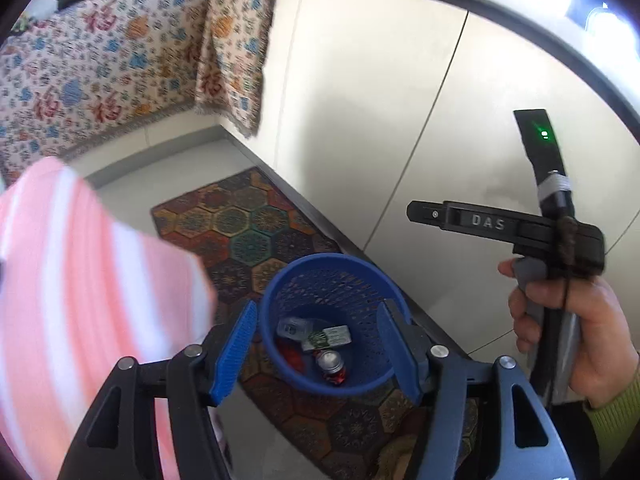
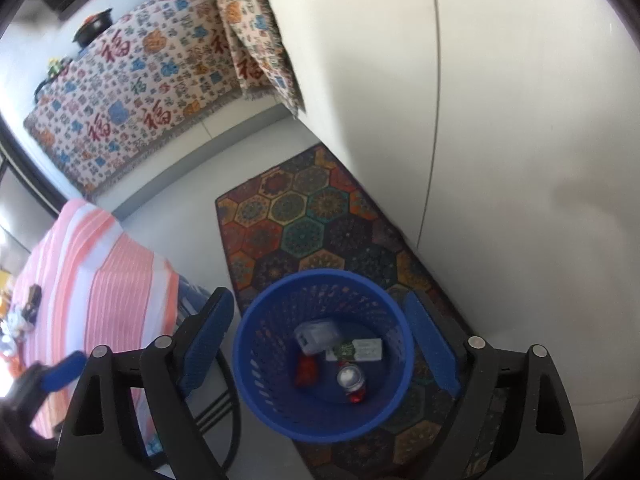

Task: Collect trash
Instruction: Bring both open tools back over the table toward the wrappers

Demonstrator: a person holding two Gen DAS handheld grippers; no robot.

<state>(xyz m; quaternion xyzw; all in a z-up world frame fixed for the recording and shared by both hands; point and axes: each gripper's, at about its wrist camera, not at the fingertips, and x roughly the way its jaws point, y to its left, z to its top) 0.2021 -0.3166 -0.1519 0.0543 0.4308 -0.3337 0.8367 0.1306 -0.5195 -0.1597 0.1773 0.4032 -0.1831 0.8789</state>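
Pink-and-white striped cloth (image 2: 96,264) covers the desk at 9 o'clock. A hexagon-patterned rug (image 2: 304,216) runs from 12 to 6 along the white cabinet front (image 2: 500,120). On the rug stands the blue mesh bin (image 2: 320,420), holding a clear container (image 2: 316,336), a red wrapper (image 2: 306,372), a green-and-white packet (image 2: 356,350) and a can (image 2: 352,380). Both grippers tilt downward over the bin, nothing obstructing. Left gripper (image 1: 318,352): jaws parted, empty. Right gripper (image 2: 320,344): jaws wide, empty. A hand (image 1: 568,332) in a green sleeve (image 1: 616,420) grips its handle at 3 o'clock
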